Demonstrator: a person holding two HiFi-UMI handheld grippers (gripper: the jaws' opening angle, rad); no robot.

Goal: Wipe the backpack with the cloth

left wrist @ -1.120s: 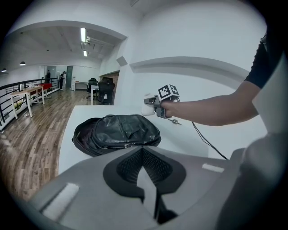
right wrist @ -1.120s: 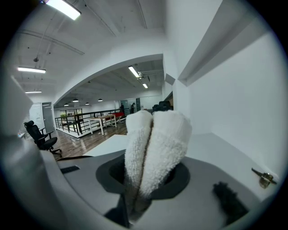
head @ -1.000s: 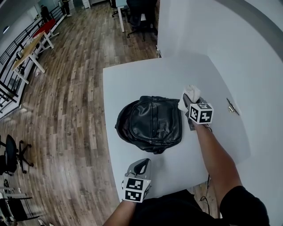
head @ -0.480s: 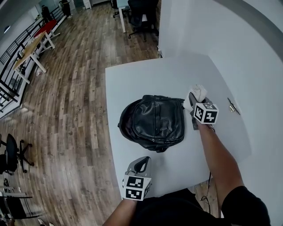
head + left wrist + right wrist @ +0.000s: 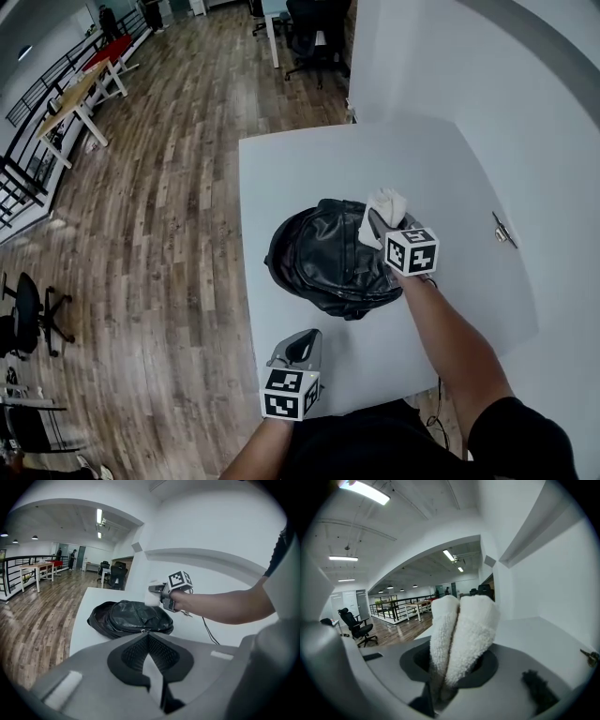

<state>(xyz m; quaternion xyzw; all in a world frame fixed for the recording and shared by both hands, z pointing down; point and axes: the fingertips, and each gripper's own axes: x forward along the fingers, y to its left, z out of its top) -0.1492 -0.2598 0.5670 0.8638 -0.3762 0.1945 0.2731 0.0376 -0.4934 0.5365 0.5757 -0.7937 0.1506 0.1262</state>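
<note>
White table [image 5: 309, 169], wood floor [image 5: 159, 216] at its 9 o'clock side.

Black backpack [image 5: 328, 258] lies flat near the table's centre. In the left gripper view its leather-like face [image 5: 129, 618] shows creases and a zip pull at the near edge.

Right gripper [image 5: 380, 225]: over the backpack's 2 o'clock edge, forearm running back toward 5 o'clock. The jaws are pinching the white cloth [image 5: 385, 206]. In the right gripper view the cloth [image 5: 461, 630] stands up out of the jaws as two fluffy folds pressed side by side. In the head view the cloth overlaps the bag's rim. In the left gripper view it [image 5: 152, 597] sits just above the bag's far right corner. Whether it touches the bag I cannot tell.

Left gripper [image 5: 298, 349]: at the backpack's 6 o'clock, well apart from it, near the table's near edge. It points toward 12 o'clock, at the bag. Its own view shows the jaws pressed together with nothing between them.

Small metal item [image 5: 503, 231] at the bag's 3 o'clock, well apart, close to the table's right edge beside the white wall. Too small to name.
</note>
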